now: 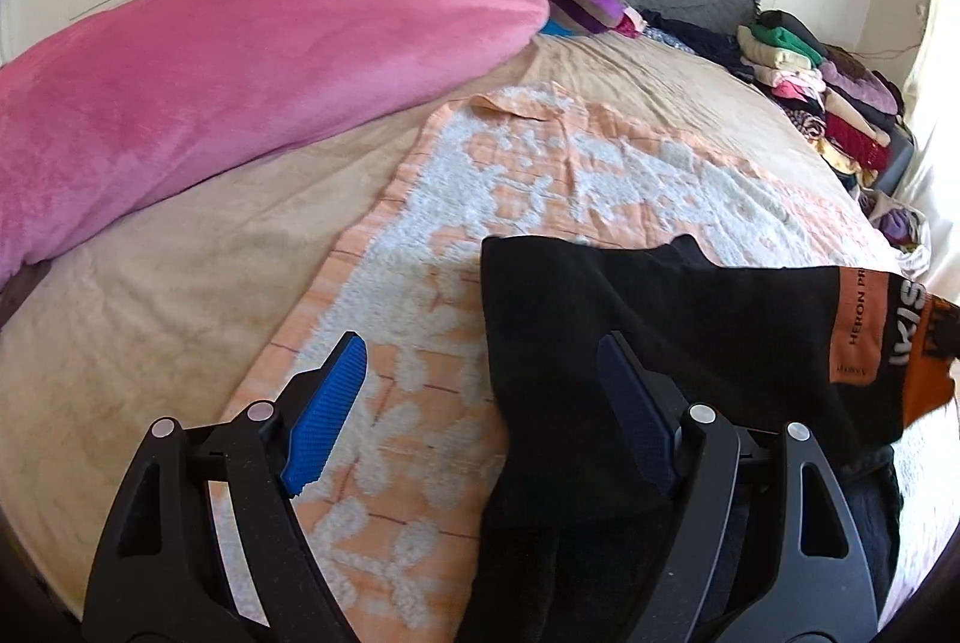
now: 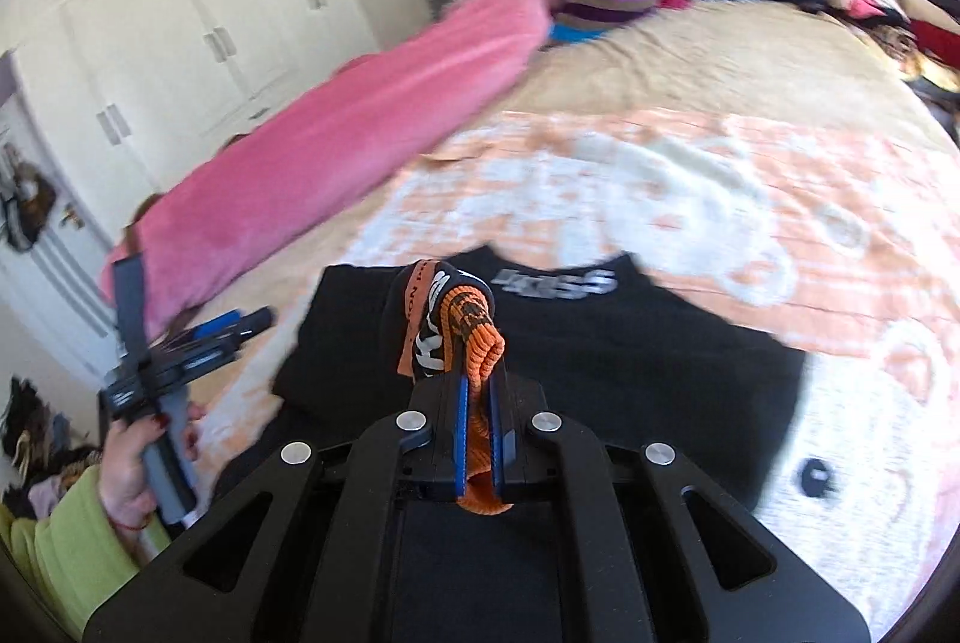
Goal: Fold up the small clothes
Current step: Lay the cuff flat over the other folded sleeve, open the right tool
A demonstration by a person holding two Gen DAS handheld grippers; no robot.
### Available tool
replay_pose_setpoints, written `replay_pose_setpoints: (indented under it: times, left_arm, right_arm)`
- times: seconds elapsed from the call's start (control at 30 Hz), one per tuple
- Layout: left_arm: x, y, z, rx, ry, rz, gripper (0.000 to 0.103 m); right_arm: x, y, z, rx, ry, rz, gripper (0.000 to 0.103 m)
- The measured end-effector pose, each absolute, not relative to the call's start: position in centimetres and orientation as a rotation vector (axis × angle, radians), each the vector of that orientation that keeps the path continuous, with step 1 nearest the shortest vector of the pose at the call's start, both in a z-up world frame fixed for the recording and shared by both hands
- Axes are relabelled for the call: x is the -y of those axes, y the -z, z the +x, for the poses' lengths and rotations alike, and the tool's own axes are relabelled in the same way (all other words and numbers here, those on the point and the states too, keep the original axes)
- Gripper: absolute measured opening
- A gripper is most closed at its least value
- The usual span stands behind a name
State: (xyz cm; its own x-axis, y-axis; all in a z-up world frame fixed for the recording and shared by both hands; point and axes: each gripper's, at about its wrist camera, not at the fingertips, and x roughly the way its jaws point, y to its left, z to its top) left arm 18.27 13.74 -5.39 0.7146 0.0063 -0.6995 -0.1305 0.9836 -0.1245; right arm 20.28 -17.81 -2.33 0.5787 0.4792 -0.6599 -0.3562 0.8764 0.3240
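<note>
The black sweatshirt (image 2: pixel 600 343) is lying on the patterned towel (image 1: pixel 420 235) spread over the bed. The right tool (image 2: pixel 477 439) is clenching its orange ribbed cuff (image 2: pixel 480 343); the left tool (image 1: pixel 480 403) is spread, grasping nothing. The fabric appears light, limp and non-slippery; grip at hems.

bright daylight from right | fisheye edges warped | right wrist view motion-blurred

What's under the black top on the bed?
The black top lies on an orange-and-white patterned towel, spread over the beige bed cover. The towel's pattern beneath the top is hidden.
</note>
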Motion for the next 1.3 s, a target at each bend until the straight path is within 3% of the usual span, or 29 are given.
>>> replay_pose_setpoints:
  times: [0.47, 0.67, 0.93, 1.07, 1.3]
  left_arm:
    - [-6.9, 6.8, 19.5, -0.773, 0.131, -0.031, 0.072]
    - [-5.1, 8.9, 20.5, -0.855, 0.135, 0.064, 0.072]
    - [-6.0, 10.5, 21.0, -0.938, 0.131, 0.016, 0.081]
    - [-6.0, 10.5, 21.0, -0.937, 0.127, 0.018, 0.081]
    - [-6.1, 7.4, 19.9, -0.845, 0.12, 0.012, 0.081]
  right_arm:
    - [21.1, 6.9, 21.8, -0.914, -0.351, 0.097, 0.005]
    - [20.9, 8.2, 22.6, -0.95, -0.287, 0.024, 0.005]
    - [20.5, 10.1, 23.6, -0.996, -0.224, -0.053, 0.005]
    - [20.7, 11.2, 23.7, -1.024, -0.187, -0.078, 0.012]
    - [22.2, 8.2, 21.0, -0.925, -0.18, -0.027, 0.018]
